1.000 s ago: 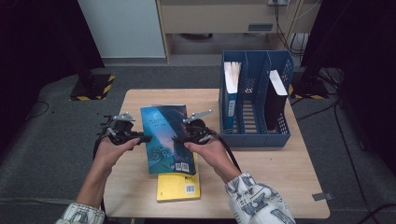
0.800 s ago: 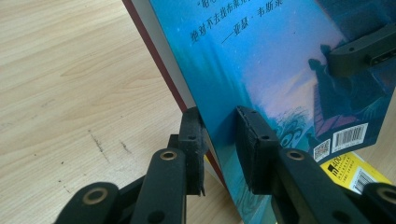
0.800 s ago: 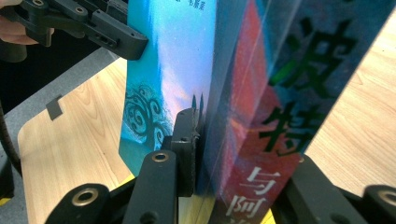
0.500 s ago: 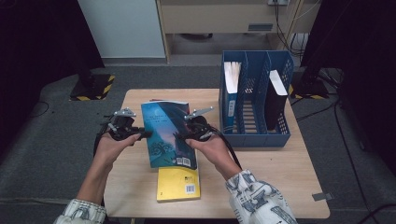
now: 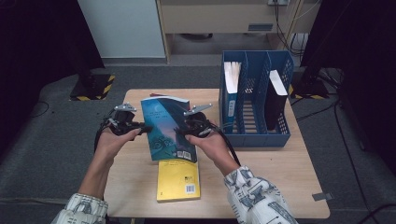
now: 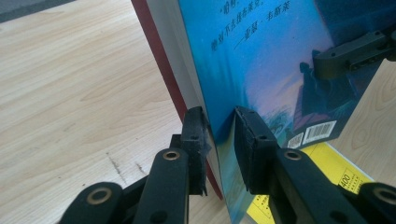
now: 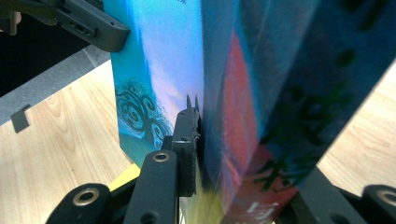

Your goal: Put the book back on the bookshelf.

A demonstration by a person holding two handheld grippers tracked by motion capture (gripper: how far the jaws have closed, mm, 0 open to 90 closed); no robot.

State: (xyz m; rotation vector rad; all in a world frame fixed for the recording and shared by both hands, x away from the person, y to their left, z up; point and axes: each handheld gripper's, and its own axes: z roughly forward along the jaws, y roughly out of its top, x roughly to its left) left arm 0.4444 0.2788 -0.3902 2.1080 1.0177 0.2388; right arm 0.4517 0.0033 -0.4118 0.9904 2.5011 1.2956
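Observation:
A blue-covered book (image 5: 167, 128) is held tilted up over the table (image 5: 280, 177) between both grippers. My left gripper (image 5: 145, 129) is shut on its left edge, and in the left gripper view its jaws (image 6: 219, 140) pinch the blue book (image 6: 261, 56) near a lower corner. My right gripper (image 5: 183, 129) is shut on the spine side. In the right gripper view (image 7: 243, 154) one jaw presses the cover (image 7: 159, 60), while the other is hidden behind the spine. A yellow book (image 5: 178, 179) lies flat on the table under the blue one.
A blue file organizer (image 5: 254, 135) stands at the table's right. A white-paged book (image 5: 231, 88) stands in its left slot and a dark one (image 5: 275, 98) in its right slot. Bare wood lies to the left and at the front right. Dark floor surrounds the table.
The blue book has risen a little and shifted away from me, uncovering more of the yellow book. Both grippers keep their hold on it.

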